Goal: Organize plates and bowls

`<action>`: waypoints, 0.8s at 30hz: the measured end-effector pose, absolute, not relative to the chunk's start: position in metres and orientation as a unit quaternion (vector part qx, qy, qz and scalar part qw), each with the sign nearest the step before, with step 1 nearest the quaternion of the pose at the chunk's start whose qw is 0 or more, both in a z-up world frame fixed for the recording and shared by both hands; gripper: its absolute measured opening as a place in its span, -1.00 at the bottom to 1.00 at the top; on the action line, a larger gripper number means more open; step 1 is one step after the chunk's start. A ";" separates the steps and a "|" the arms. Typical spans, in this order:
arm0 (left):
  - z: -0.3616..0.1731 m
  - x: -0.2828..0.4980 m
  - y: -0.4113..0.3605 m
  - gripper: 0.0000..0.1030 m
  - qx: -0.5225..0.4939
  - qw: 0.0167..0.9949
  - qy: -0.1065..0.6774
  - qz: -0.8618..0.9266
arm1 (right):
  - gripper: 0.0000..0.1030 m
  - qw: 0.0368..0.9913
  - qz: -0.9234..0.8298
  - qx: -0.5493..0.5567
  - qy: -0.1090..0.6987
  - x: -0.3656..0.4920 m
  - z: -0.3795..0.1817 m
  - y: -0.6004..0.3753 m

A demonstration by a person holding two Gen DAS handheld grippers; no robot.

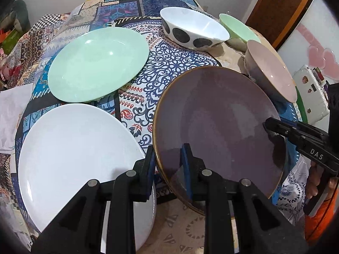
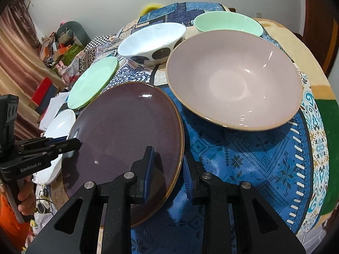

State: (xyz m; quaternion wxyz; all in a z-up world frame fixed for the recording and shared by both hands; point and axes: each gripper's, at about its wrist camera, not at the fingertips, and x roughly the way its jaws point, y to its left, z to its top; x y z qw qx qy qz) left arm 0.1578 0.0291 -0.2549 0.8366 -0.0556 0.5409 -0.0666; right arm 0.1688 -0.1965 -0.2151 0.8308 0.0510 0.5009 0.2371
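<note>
I had the round dark purple glazed plate (image 1: 216, 131) pinched at opposite rims, left gripper (image 1: 169, 169) and right gripper (image 2: 167, 173) both clenched on it, tilted above the patterned tabletop (image 2: 254, 158) near its front edge. Stacking step, I judged: next, lower it level onto the round white plate (image 1: 70, 152) just beside.

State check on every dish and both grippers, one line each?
Purple plate: clamped at opposite rims by both grippers, tilted.
Left gripper: shut on the plate's rim.
Right gripper: shut on the plate's rim.
White plate: flat, empty.
Green plate: flat, empty.
Pink bowl: upright, empty.
Spotted bowl: upright, empty.
Green bowl: upright.
</note>
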 end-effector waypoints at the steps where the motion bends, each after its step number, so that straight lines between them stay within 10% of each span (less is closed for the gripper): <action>1: -0.255 0.159 0.029 -0.52 -0.054 0.837 0.541 -0.066 | -0.54 0.831 0.237 0.050 0.501 0.169 -0.215 -0.196; 15: -0.253 0.158 0.030 -0.53 -0.060 0.834 0.545 -0.066 | -0.49 0.831 0.235 0.044 0.502 0.166 -0.207 -0.200; 24: -0.215 0.131 0.036 0.05 -0.038 0.867 0.496 -0.045 | -0.34 0.845 0.233 0.034 0.480 0.153 -0.183 -0.200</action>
